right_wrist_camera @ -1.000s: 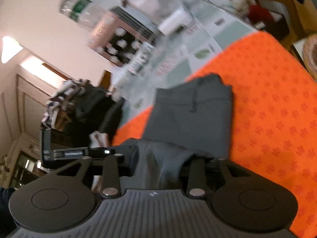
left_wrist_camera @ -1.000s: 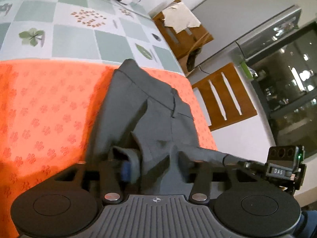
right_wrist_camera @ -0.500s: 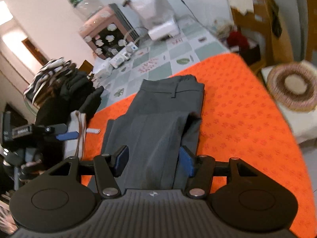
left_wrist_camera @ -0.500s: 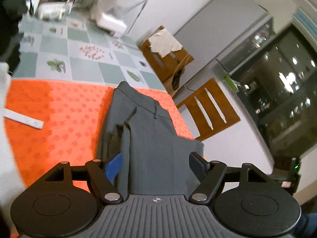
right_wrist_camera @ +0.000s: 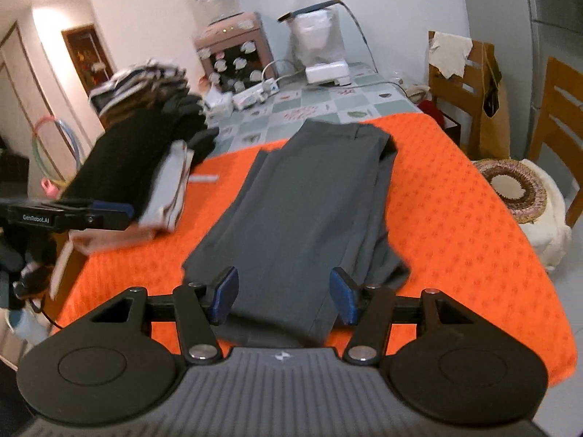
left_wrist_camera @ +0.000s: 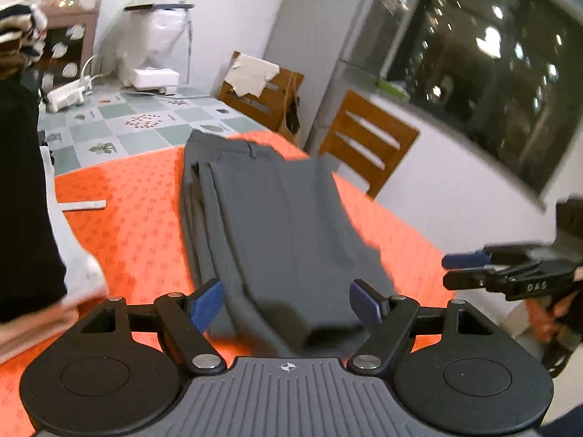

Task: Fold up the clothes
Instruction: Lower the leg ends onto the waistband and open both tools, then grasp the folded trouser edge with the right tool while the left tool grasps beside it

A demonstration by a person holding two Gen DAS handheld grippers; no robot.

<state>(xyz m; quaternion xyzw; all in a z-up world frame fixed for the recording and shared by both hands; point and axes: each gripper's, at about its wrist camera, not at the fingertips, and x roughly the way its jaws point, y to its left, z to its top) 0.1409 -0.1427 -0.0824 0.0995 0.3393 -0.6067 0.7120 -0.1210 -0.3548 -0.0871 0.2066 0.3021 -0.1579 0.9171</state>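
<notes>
Your left gripper (left_wrist_camera: 288, 304) and right gripper (right_wrist_camera: 284, 300) both hang above the near end of the grey trousers (right_wrist_camera: 309, 196), jaws spread apart and gripping nothing. The blue pads (left_wrist_camera: 206, 304) stand clear of the cloth on either side.

The trousers lie folded lengthwise on the orange cloth (right_wrist_camera: 455, 218), waistband at the far end by the checked tablecloth (left_wrist_camera: 145, 123). Their near end is cut off behind each gripper's body, so you cannot see how the hem lies. Motion blur softens the fabric's right edge in the left wrist view. In that same view your right gripper (left_wrist_camera: 473, 269) shows at the far right edge, side-on and partly cut off; the hand holding it is too blurred to make out. In the right wrist view your left gripper (right_wrist_camera: 109, 211) juts in at the left edge, in front of a stack of folded clothes (right_wrist_camera: 145, 167), whose lower part it hides.

A second ago both grippers were clamped on bunched trouser fabric close to the lens. Since then both jaws have just been opening, the cloth has dropped flat, and both grippers have drawn back and up, so more of the table and room now shows.
</notes>
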